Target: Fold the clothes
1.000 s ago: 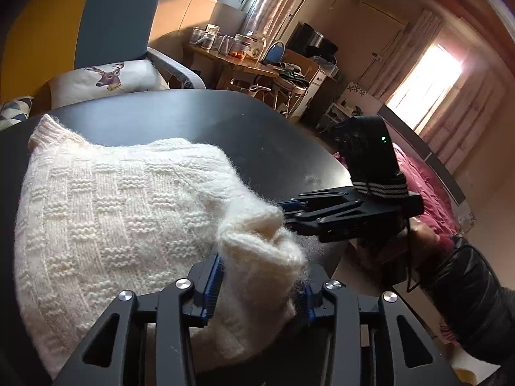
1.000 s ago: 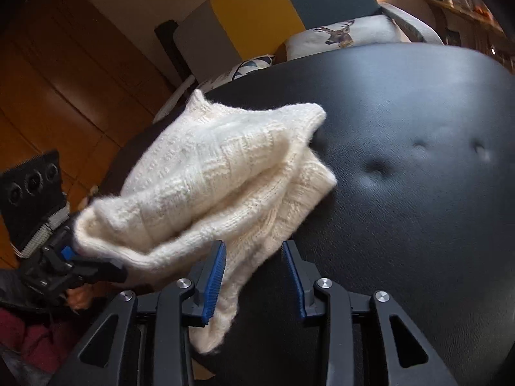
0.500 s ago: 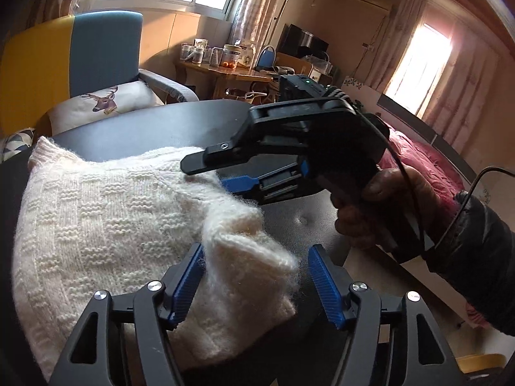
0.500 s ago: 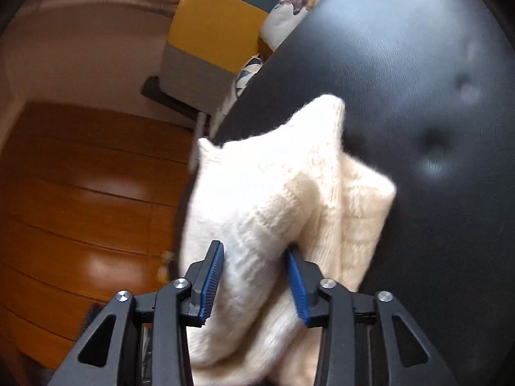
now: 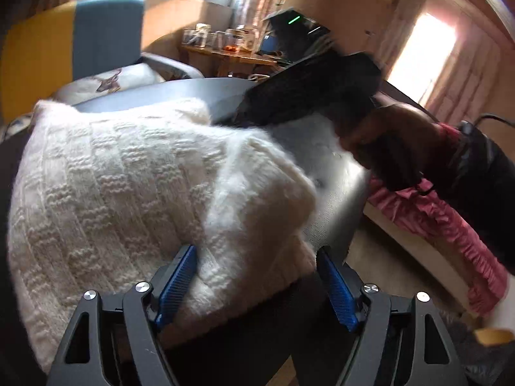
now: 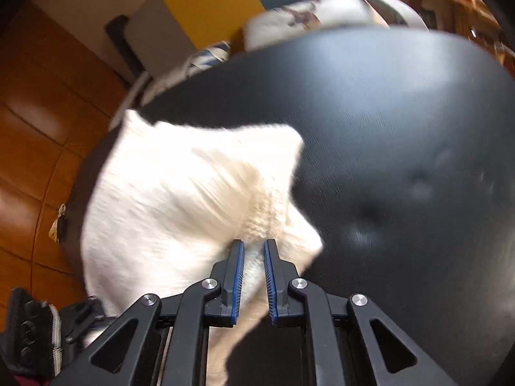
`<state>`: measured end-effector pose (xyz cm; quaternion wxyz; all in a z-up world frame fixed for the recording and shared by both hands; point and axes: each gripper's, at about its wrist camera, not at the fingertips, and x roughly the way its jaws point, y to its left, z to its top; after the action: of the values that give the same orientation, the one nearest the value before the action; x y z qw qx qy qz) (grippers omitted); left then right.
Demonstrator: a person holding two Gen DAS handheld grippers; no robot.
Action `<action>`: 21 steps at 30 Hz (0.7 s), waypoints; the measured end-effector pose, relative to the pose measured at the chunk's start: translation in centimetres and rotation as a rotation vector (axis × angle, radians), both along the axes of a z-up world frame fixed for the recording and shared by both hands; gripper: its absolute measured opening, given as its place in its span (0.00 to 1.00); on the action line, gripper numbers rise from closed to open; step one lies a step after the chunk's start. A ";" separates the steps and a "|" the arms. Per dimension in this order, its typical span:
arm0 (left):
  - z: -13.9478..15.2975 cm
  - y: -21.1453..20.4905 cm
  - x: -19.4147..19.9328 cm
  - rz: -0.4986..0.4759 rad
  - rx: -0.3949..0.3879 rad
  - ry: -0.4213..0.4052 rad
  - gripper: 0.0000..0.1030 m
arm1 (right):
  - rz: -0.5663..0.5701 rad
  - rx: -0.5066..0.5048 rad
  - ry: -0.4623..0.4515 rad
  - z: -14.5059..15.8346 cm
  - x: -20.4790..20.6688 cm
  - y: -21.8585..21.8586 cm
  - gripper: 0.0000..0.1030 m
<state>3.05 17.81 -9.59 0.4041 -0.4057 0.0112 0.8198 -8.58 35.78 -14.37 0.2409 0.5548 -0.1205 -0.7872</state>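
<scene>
A cream knitted sweater lies folded on the black leather surface. My left gripper stands open at the sweater's near edge, and the thick folded edge bulges between its blue pads without being pinched. In the right wrist view the sweater is blurred by motion. My right gripper is shut on a ridge of its fabric near the right corner. The right gripper also shows in the left wrist view as a dark blur above the sweater, held by a hand.
A yellow and blue armchair with a deer cushion stands behind the surface. A wooden side table with jars is further back and pink bedding is on the right. The black surface spreads wide right of the sweater; wooden floor lies left.
My left gripper let go of the sweater corner and opened wide. My right gripper came over the sweater and closed on a fold of it.
</scene>
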 end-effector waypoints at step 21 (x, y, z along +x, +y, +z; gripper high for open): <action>3.6 -9.1 -4.9 0.308 0.264 -0.137 0.78 | 0.148 -0.372 -0.010 3.4 9.9 -1.6 0.58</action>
<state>-1.84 8.71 -5.95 0.3233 -0.4011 -0.1861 0.8367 1.37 34.19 -10.93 0.3958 0.5117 -0.2241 -0.7289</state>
